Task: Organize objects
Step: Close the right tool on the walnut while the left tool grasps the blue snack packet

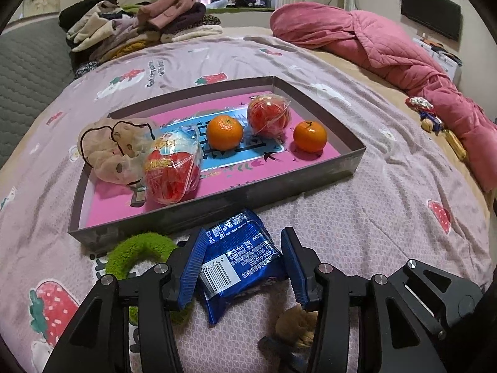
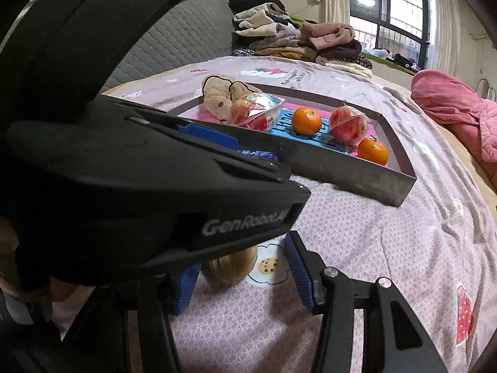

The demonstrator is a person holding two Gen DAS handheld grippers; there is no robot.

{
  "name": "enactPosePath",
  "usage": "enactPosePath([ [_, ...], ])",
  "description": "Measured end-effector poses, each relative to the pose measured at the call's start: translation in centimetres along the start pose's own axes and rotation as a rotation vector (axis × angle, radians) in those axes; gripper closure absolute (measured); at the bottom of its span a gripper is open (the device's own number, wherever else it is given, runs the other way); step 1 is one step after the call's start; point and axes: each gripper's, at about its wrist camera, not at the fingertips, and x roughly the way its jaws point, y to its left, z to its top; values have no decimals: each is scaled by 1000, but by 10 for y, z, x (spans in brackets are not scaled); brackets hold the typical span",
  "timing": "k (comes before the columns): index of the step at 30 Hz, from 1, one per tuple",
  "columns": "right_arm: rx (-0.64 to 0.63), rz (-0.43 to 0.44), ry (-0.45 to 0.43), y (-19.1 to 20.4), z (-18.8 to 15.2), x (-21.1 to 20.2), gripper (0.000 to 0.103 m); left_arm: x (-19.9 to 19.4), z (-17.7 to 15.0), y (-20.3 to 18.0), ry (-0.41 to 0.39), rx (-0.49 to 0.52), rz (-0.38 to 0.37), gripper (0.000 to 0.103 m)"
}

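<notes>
Near the tray (image 1: 326,172), left claw (image 1: 242,275) spread astride the blue packet (image 1: 239,261), not yet pinching; slick wrapper may slip, or snag the green ring (image 1: 139,248).

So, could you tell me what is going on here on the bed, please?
A person holding a gripper in each hand is tidying small items into a shallow tray on the bed. Two oranges, two wrapped red snacks and a beige plush already lie in it. The left gripper has its jaws around a blue snack packet lying just in front of the tray, beside a green scrunchie. The right gripper straddles a walnut on the bedspread, jaws open.
</notes>
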Motion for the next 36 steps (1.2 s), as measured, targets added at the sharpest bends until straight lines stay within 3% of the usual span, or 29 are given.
enactPosePath([
  [10,-10,-12,18,2,2,5,50,9,-3,6,44,-19,16,37],
  [14,0,-9,26,0,4,7,51,9,-3,5,43,-16,19,37],
  [21,-16,4,33,2,3,5,71,10,-2,3,44,4,22,38],
  [36,66,48,40,-24,2,-5,71,14,2,-3,67,33,58,48],
])
